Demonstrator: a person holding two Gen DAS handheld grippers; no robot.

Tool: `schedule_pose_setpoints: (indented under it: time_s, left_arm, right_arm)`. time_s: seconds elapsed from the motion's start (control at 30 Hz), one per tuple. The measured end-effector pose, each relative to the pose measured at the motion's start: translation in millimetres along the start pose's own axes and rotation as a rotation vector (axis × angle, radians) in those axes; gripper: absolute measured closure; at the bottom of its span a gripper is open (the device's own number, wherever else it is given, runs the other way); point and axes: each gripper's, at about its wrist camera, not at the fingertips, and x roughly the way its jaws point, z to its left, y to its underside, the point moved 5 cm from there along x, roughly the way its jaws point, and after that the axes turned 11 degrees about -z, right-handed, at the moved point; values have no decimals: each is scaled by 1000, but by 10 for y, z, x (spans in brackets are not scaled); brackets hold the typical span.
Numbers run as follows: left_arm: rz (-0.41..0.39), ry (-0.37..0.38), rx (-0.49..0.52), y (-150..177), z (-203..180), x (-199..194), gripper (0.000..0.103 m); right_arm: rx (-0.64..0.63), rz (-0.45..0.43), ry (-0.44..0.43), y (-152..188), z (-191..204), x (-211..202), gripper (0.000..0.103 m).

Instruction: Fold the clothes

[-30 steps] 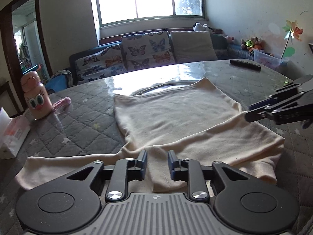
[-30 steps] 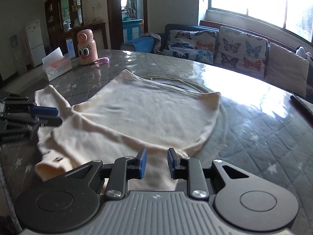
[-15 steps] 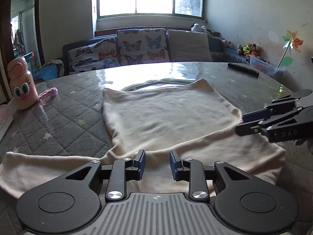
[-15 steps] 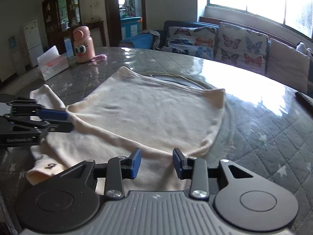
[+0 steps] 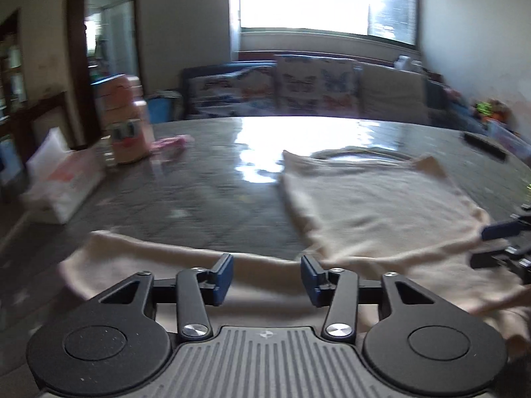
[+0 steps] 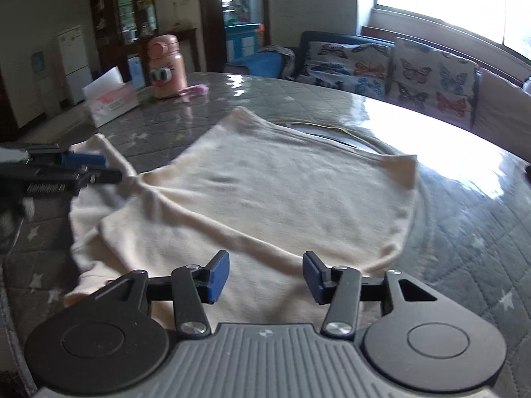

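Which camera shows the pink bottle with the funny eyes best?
The right wrist view: the pink cartoon-eyed bottle stands sharp and whole on the table, beside the tissue box. The left wrist view shows it too, but smeared by motion blur.

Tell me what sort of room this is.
Most likely a home living and dining room: a sofa with butterfly cushions under a window, a glass-fronted cabinet, and a quilt-covered table bearing a cream garment.

I see a soft, matt cream cloth shirt (image 6: 282, 199) on a glossy quilted table cover (image 6: 464, 205). At ten o'clock sit a smooth plastic bottle (image 6: 166, 66) and a paper tissue box (image 6: 109, 101).
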Motion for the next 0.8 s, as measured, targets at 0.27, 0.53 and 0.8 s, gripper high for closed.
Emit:
schedule_pose_setpoints:
  time_s: [0.27, 0.53, 0.8]
  left_arm:
    - [-15, -309, -79, 39, 893, 8, 41]
    - [35, -392, -184, 122, 1335, 125, 42]
    - [61, -353, -210, 197, 1323, 190, 54]
  right_arm:
    - [-58, 7, -83, -45, 352, 142, 43]
    - [-99, 0, -142, -137, 653, 276, 39]
    - [-184, 0, -184, -139, 1033, 416, 37]
